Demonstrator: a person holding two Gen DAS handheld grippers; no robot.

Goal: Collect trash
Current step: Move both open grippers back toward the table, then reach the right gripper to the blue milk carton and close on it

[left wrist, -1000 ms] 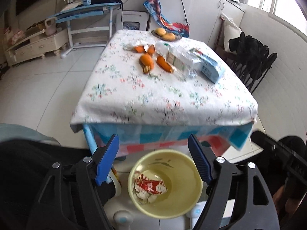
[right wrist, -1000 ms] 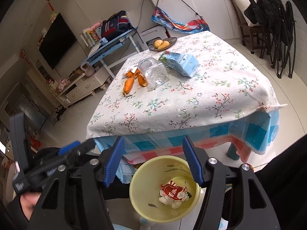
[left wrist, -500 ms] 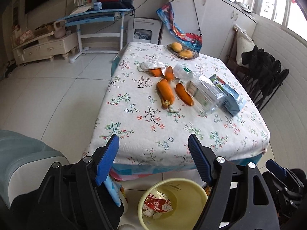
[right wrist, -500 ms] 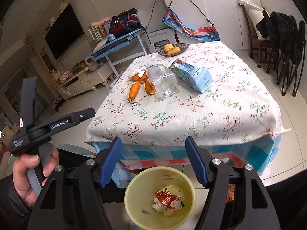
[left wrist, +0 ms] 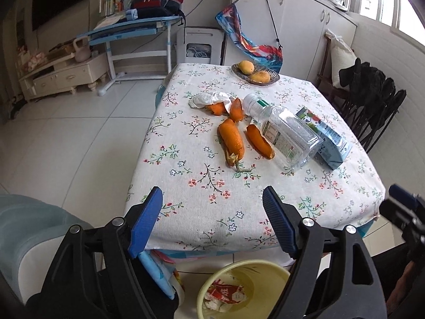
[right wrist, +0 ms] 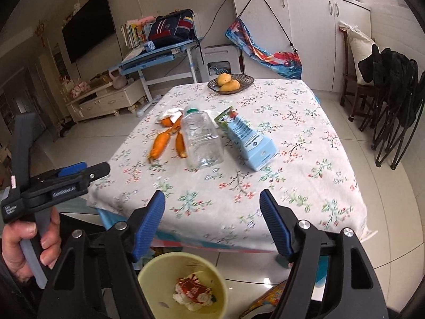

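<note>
Jaws: our left gripper (left wrist: 212,219) and right gripper (right wrist: 212,220) are both opening, nothing between them.
Next: we should straddle the clear plastic bottle (right wrist: 203,139) squarely, then carry it to the yellow bin (right wrist: 183,287).

The left gripper (left wrist: 212,220) has a black plastic frame that branches into two angled arms, each ending in a blue ribbed pad. Behind each of its jaws sit two round silver screw heads, one close behind the pad and one further back on the outer arm. The right gripper (right wrist: 212,220) is built the same way: black arms, blue ribbed pads, two silver screws behind each of its jaws. Seen from the right wrist view, the left gripper's body is black with small white lettering along its side, a blue part on top and a pale grey handle. A dark sleeve (right wrist: 8,292) covers the wrist behind that handle.
</note>
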